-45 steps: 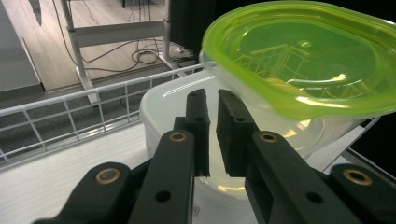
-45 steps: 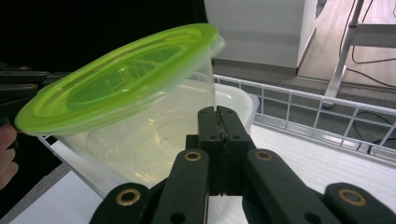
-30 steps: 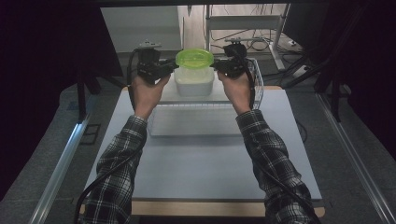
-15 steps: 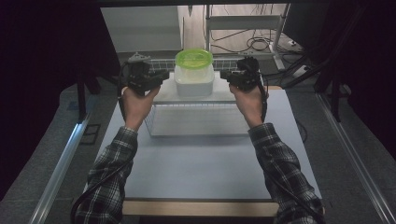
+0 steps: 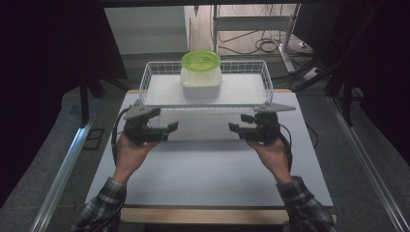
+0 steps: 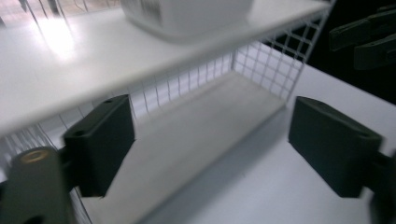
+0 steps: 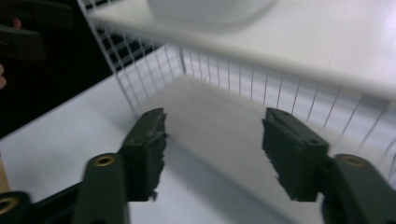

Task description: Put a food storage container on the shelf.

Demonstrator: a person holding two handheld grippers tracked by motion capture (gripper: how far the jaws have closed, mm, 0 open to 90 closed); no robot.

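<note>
A white wire rack (image 5: 145,84) stands at the far side of the table, with a white shelf (image 6: 93,56) on top. On that shelf sits a white tub (image 5: 201,84) with a green lid (image 5: 201,60). My left gripper (image 5: 160,121) hovers in front of the rack's left front corner, my right gripper (image 5: 240,122) in front of its right front corner. Each one's jaws have just been opening and have nothing between them. In the left gripper view the left gripper (image 6: 217,144) faces the mesh under the shelf. The right gripper (image 7: 219,151) looks at the rack's lower floor (image 7: 224,116).
The white table top (image 5: 208,169) lies between the rack and the person. A metal rail (image 5: 63,169) runs along the floor at the left, another rail (image 5: 367,164) at the right. Cables and a shelf frame (image 5: 251,29) stand behind the table.
Both grippers have left the rack's sides near the tub, moved back toward the person and lower, and their jaws have opened. The rack and the tub stay where they were.
</note>
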